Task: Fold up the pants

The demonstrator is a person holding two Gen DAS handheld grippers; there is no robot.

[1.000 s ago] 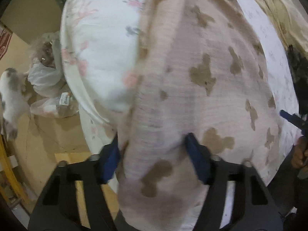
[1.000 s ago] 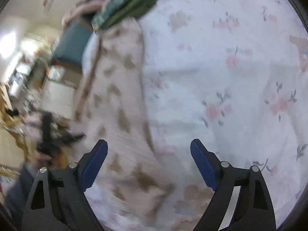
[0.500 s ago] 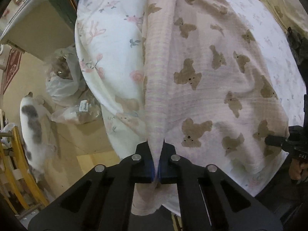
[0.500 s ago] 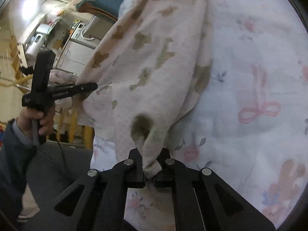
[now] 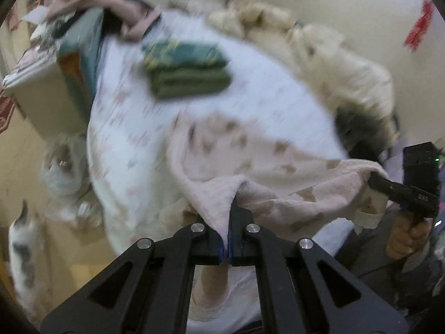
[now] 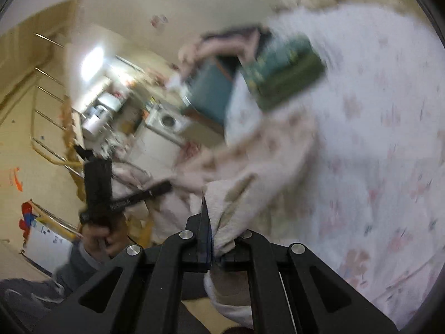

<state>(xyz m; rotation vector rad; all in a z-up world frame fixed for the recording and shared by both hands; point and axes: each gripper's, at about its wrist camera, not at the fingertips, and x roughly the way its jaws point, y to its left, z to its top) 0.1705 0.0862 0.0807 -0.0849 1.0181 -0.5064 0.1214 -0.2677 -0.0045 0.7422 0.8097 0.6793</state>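
Observation:
The pale pink pants with brown bear prints (image 5: 250,161) hang by one end above the flowered bed sheet (image 5: 133,128), and their far part still rests on it. My left gripper (image 5: 226,246) is shut on one corner of that lifted end. The right gripper (image 5: 374,181) pinches the other corner at the right of the left wrist view. In the right wrist view the right gripper (image 6: 214,250) is shut on a bunched fold of the pants (image 6: 267,153). The left gripper (image 6: 164,186) holds the cloth at the left there.
A stack of folded green clothes (image 5: 186,72) lies further up the bed (image 6: 283,72). A cream fluffy blanket (image 5: 319,53) runs along the wall side. A teal headboard (image 5: 83,66) is at the left. A white and grey cat (image 5: 22,253) is on the floor.
Both grippers went from open around the pants to shut on them. Then both rose and tilted up, lifting the near end of the pants off the bed.

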